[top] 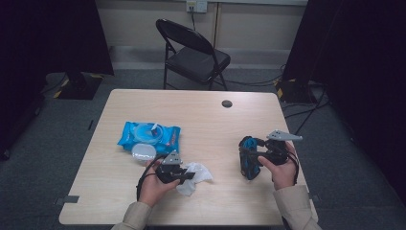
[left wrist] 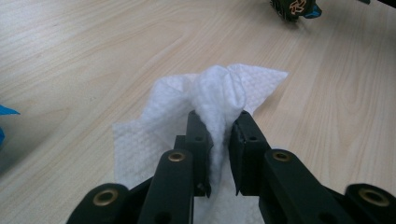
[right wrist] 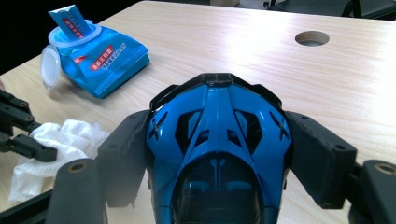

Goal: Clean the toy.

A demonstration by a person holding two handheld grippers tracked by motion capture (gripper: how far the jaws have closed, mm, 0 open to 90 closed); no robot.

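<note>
L gripper (top: 187,175) low on table near front edge, jaws pinched on bunched white wipe (left wrist: 217,93). R gripper (top: 250,154) clamps blue toy car (right wrist: 218,135), nose pointing away along the jaws. Car lies to the right of wipe, well apart; L hand nearer wipe. Wiping the car prob. next.

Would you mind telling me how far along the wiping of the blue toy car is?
Done: the wet-wipe pack lies with its lid open and one white wipe is out. In hand: the left gripper pinches that wipe, and the right gripper clamps the blue toy car. Left: wipe and car are apart, so wiping has apparently not started.
</note>
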